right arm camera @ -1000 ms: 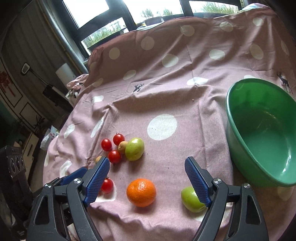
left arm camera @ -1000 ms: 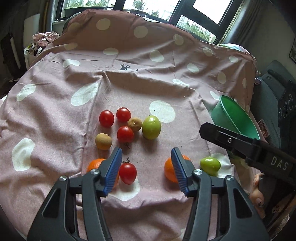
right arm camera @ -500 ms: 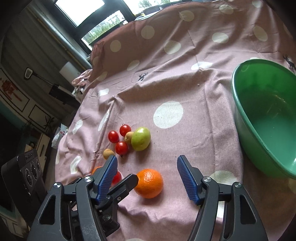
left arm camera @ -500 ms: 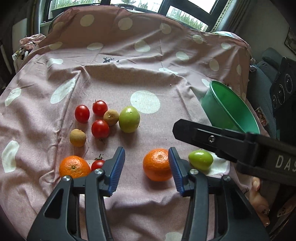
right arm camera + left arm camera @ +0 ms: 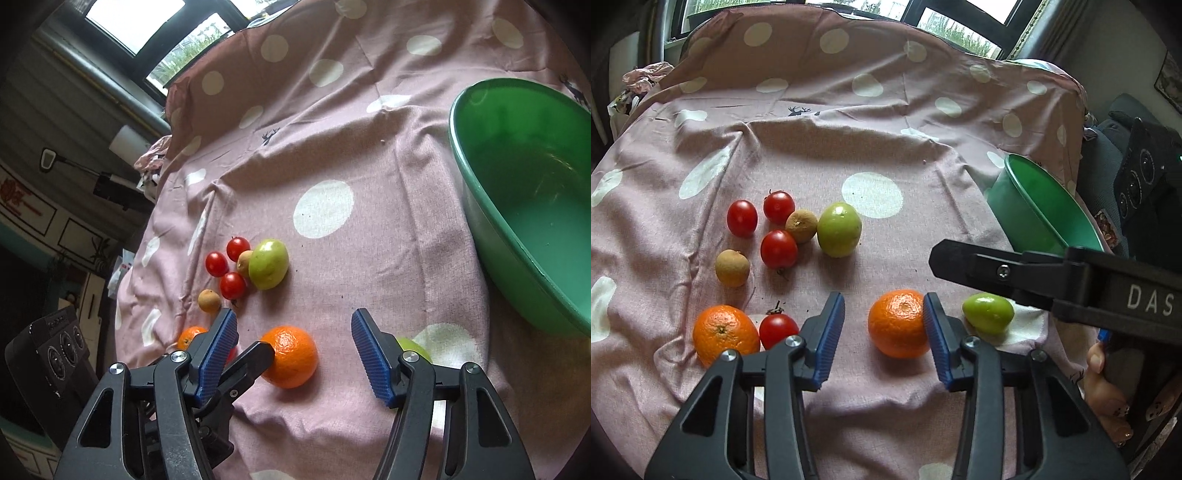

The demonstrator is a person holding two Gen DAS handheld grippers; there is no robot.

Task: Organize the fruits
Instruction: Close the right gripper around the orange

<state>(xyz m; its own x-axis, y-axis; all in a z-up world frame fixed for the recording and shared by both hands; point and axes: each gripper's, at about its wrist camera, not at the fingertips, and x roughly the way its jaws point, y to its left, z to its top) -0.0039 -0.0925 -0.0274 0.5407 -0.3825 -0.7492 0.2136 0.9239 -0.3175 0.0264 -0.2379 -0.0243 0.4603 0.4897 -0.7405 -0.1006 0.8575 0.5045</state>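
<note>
Orange and round, one bumpy-skinned orange fruit (image 5: 899, 323) is used as the landmark. It is sat on the pink cloth with pale dots (image 5: 849, 140), and it is framed by the left gripper (image 5: 882, 332), whose blue ribbed fingers (image 5: 833, 332) are set on either side of it. The jaws are closing; one finger looks to be touching the orange's side, while a gap is seen at the other finger, so the fruit is not yet squeezed.

Just to the right of this orange, a small green fruit (image 5: 988, 312) is found, and the right gripper (image 5: 293, 354) is held open above that spot, with nothing pinched between its jaws. Likely it is waiting there for the green fruit.

Farther right of the orange, a big green plastic bowl (image 5: 480, 206) is placed, probably to take the fruit. Behind and left of the orange, red tomatoes (image 5: 778, 249), brown fruits (image 5: 732, 267), a bigger green fruit (image 5: 839, 229) and a second orange (image 5: 724, 334) are left lying.
</note>
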